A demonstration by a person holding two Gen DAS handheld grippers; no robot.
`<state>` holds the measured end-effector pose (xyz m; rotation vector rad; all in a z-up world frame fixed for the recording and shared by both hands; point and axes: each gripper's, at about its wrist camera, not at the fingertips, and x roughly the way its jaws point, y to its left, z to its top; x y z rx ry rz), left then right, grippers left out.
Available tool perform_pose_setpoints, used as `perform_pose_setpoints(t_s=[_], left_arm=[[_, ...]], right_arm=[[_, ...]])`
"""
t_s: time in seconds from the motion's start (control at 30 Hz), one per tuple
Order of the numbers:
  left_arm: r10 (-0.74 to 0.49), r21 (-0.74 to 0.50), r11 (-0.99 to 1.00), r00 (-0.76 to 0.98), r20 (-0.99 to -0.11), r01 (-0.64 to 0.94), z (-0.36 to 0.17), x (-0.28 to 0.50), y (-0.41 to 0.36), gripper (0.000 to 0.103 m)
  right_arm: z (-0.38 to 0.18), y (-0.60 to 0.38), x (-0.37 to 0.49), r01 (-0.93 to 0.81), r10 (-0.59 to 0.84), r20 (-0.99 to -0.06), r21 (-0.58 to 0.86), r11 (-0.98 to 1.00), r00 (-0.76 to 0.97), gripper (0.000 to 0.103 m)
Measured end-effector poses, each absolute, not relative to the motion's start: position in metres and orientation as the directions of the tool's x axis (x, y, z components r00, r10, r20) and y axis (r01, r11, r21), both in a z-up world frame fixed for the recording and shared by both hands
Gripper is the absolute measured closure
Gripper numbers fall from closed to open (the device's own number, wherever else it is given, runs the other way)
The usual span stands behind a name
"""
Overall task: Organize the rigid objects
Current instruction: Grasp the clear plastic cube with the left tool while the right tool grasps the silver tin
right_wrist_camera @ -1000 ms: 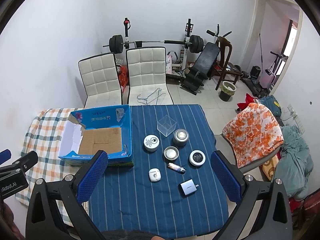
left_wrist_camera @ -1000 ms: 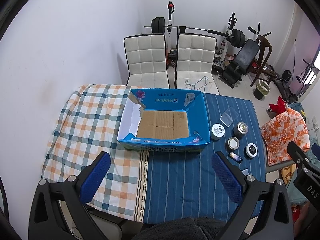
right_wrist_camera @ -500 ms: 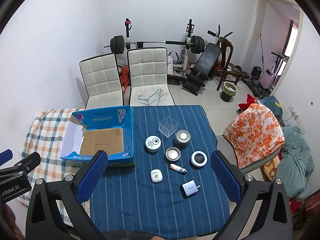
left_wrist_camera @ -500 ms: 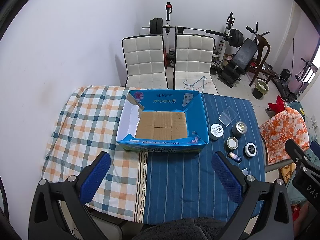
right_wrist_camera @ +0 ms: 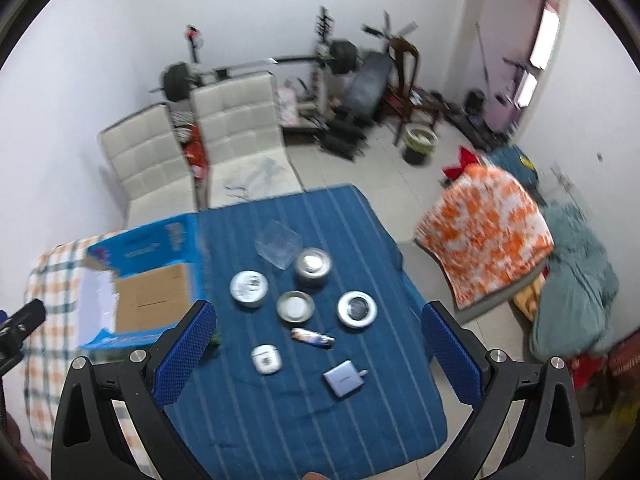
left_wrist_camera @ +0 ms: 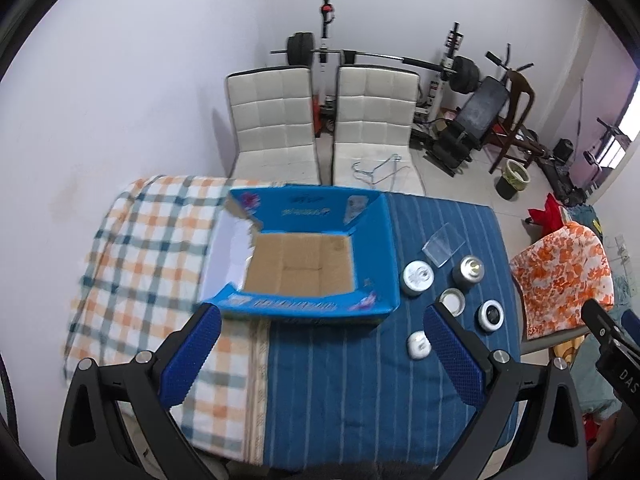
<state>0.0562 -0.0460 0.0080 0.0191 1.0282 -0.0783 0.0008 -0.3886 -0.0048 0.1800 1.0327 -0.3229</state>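
Observation:
An open blue cardboard box (left_wrist_camera: 304, 264) (right_wrist_camera: 152, 300) with a bare brown floor sits where the checked and striped cloths meet. To its right lie several small items: a clear plastic cube (right_wrist_camera: 279, 243), a white round tin (right_wrist_camera: 248, 287), a silver can (right_wrist_camera: 313, 266), a shallow metal dish (right_wrist_camera: 295, 306), a white-rimmed black disc (right_wrist_camera: 357, 309), a small lighter-like tube (right_wrist_camera: 313, 337), a white earbud case (right_wrist_camera: 266, 358) and a grey charger block (right_wrist_camera: 344, 377). My left gripper (left_wrist_camera: 320, 356) is open and empty, above the table's near edge. My right gripper (right_wrist_camera: 318, 354) is open and empty, above the items.
The table carries a blue striped cloth (right_wrist_camera: 320, 420) and a checked orange cloth (left_wrist_camera: 132, 248). Two white chairs (left_wrist_camera: 276, 120) stand behind it, with gym equipment (left_wrist_camera: 460, 80) beyond. A chair draped in orange floral fabric (right_wrist_camera: 488, 220) stands to the right.
Both grippers have moved forward and lower toward the table. The right view has tilted and swung toward the small items. Nothing was picked up.

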Motion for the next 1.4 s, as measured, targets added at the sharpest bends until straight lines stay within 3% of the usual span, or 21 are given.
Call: perform_pose_setpoints(t_s=[0.27,0.6,0.7,0.73,0.8,1.0,1.1,1.17,1.27,1.4], left_arm=[[-0.119,-0.025,0.974,0.418,-0.901,0.225,-0.062,0.142,-0.142,0.0],[0.121,0.242,0.912,0.349,-0.929,0.33,-0.18,0.236,-0.237,0.0],[0.18,0.303,0.89,0.35,-0.92,0.339,-0.204,0.255,-0.244,0.0],[0.192,0.316,0.883,0.348,-0.918,0.346,-0.21,0.261,-0.246,0.0],[0.214,0.337,0.873,0.345,-0.914,0.353,-0.22,0.272,-0.249,0.0],[0.23,0.345,0.859,0.318,-0.92,0.377,-0.241,0.29,-0.257,0.0],[0.187,0.3,0.865,0.298,-0.936,0.401,-0.244,0.295,-0.263,0.0],[0.104,0.205,0.877,0.244,-0.964,0.435,-0.247,0.298,-0.27,0.0],[-0.079,-0.04,0.877,0.062,-0.995,0.48,-0.26,0.31,-0.283,0.0],[-0.137,-0.148,0.843,-0.06,-0.989,0.517,-0.282,0.321,-0.303,0.0]], right_arm=[[-0.137,-0.464,0.097,0.387,-0.079,-0.953,0.042,0.921,0.292,0.0],[-0.319,-0.473,0.216,0.387,0.046,-0.997,0.067,0.92,0.062,0.004],[-0.347,-0.47,0.234,0.392,0.108,-0.993,0.116,0.912,0.042,0.007],[-0.357,-0.469,0.239,0.395,0.103,-0.995,0.1,0.913,0.014,0.018],[-0.369,-0.468,0.242,0.384,0.115,-0.993,0.099,0.918,-0.018,0.028],[-0.372,-0.482,0.235,0.374,0.106,-0.993,0.081,0.924,-0.046,0.029],[-0.369,-0.506,0.232,0.38,0.099,-0.994,0.07,0.922,-0.055,0.029],[-0.368,-0.522,0.229,0.382,0.096,-0.994,0.067,0.922,-0.058,0.029],[-0.368,-0.539,0.224,0.4,0.104,-0.993,0.072,0.914,-0.06,0.029],[-0.376,-0.558,0.217,0.428,0.113,-0.992,0.077,0.9,-0.059,0.029]])
